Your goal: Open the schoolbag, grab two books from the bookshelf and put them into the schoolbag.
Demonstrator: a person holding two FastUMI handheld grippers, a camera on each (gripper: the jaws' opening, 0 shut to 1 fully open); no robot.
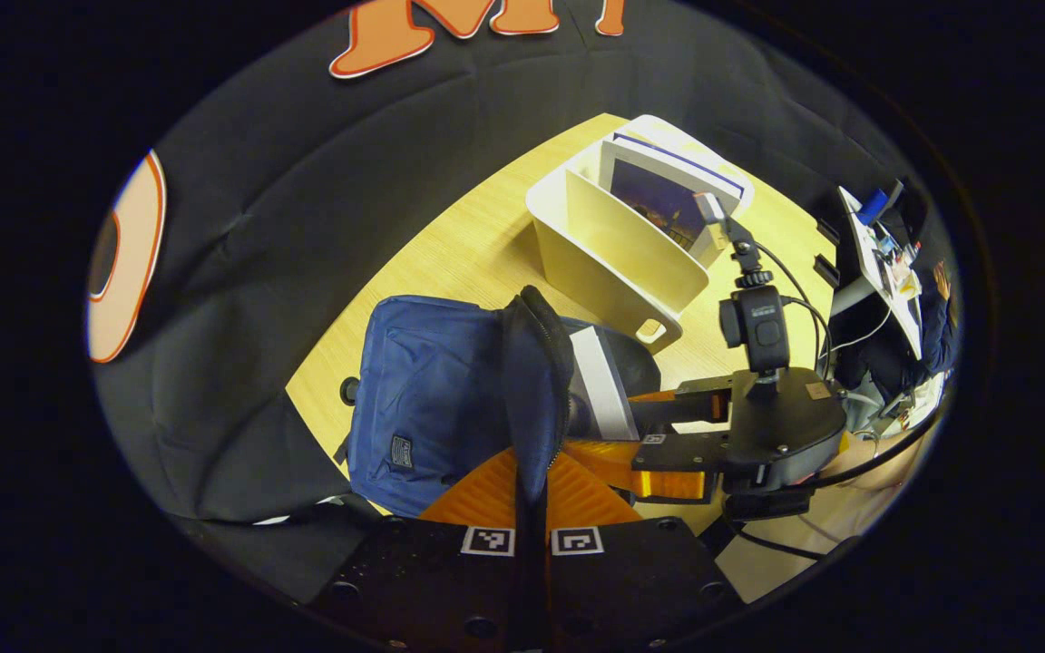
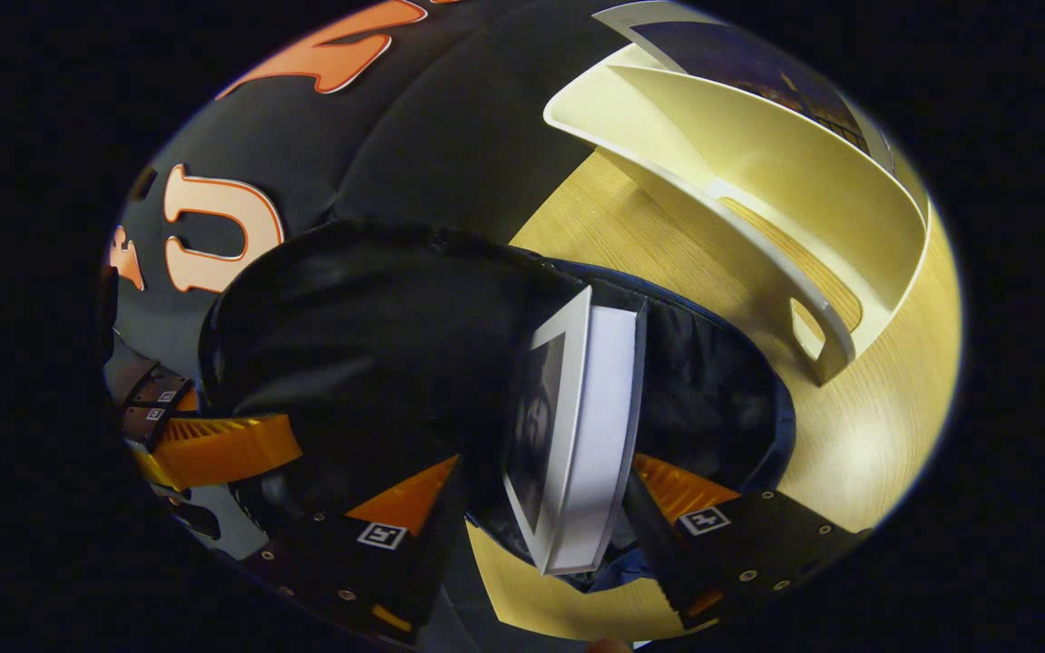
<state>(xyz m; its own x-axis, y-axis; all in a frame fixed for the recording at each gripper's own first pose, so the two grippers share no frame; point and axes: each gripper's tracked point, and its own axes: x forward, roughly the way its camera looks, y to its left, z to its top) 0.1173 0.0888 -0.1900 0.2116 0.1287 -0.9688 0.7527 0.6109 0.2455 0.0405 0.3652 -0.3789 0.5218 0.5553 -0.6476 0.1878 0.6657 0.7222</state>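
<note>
We see left claw (image 1: 532,503) clenched on schoolbag (image 1: 427,399) flap; right claw (image 2: 545,508) grasping 1 book (image 2: 577,435) w/ far end in bag, bookshelf (image 2: 813,227) far right on tabletop (image 2: 885,426).

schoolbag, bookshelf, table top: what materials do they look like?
Schoolbag: blue woven fabric, matte, likely nylon or canvas; seams, a zipper edge and soft folds show. Its lining looks black and slightly shiny.
Bookshelf: cream moulded plastic, smooth, low sheen; thin rounded walls and a cut-out handle.
Table: pale wood grain, probably laminate; can't settle veneer or solid.
</note>
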